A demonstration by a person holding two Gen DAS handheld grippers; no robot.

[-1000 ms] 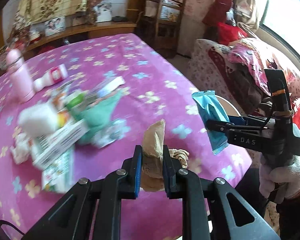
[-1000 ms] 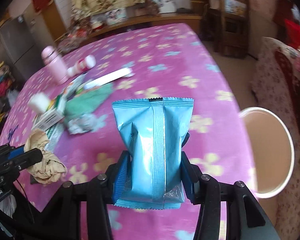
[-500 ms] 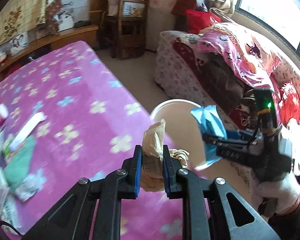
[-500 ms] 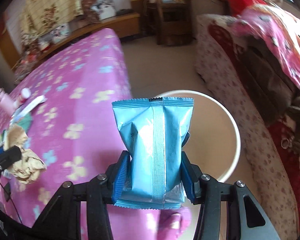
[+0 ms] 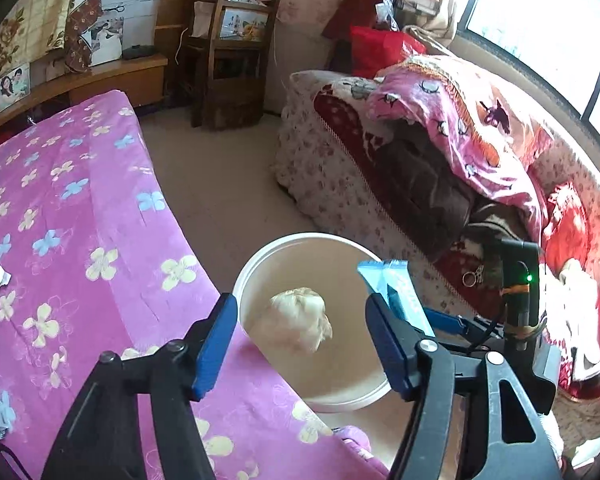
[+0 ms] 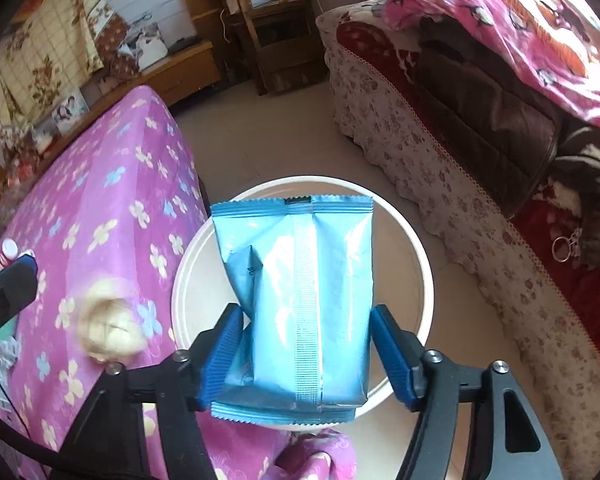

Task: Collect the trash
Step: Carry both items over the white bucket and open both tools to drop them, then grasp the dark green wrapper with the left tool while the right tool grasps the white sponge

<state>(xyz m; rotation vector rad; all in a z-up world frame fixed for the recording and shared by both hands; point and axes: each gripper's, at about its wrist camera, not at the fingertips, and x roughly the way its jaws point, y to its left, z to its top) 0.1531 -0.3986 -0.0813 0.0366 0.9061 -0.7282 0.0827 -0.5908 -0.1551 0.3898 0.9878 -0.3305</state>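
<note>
Left wrist view: the left gripper (image 5: 300, 344) is seen spread wide with nothing between its pads, and the wad (image 5: 298, 320) is caught blurred in the air, just over the near rim of the bin (image 5: 260, 256) beside the bed (image 5: 80, 220). In the right wrist view the same wad (image 6: 110, 330) appears over the bed edge, left of the bin (image 6: 424, 280), so it cannot be told whether it falls inside. A miss is judged possible: the wad is light and was let go close to the rim, and it may strike the rim and land on the bed or floor.

To the right, the packet (image 6: 300, 312) is pinched at its lower part by the right gripper (image 6: 306, 356), upright and centred above the bin mouth. If it is released while tilted, its flat face may catch air and drift outward.

Compared with half a second ago, the left jaws, then clamped on the wad, are now parted and the wad is loose; the packet is held as before, with the bin brought more squarely beneath it.
</note>
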